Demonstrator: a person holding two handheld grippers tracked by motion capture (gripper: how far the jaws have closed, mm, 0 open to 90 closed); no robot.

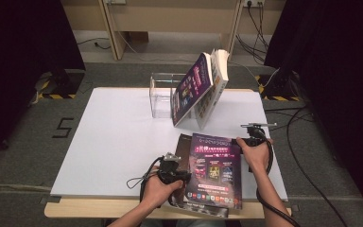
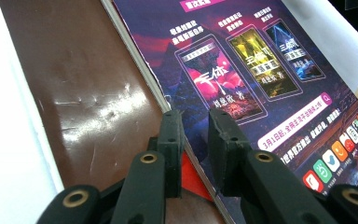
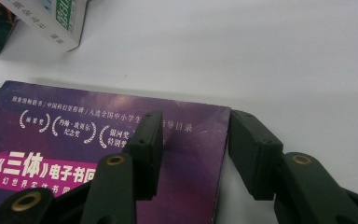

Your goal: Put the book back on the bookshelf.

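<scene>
A purple paperback lies flat near the table's front edge, partly on top of a brown book. My left gripper is at the paperback's left edge. In the left gripper view the jaws straddle that edge of the purple cover, one beside the brown book and one on the cover, closed on it. My right gripper is at the paperback's far right corner. Its jaws stand wide apart, one over the cover and one just beyond the right edge.
The books lie on a white board. At its back stands a clear plastic box, with two more books leaning against it; the corner of one book shows in the right gripper view. Cables run over the floor on the right.
</scene>
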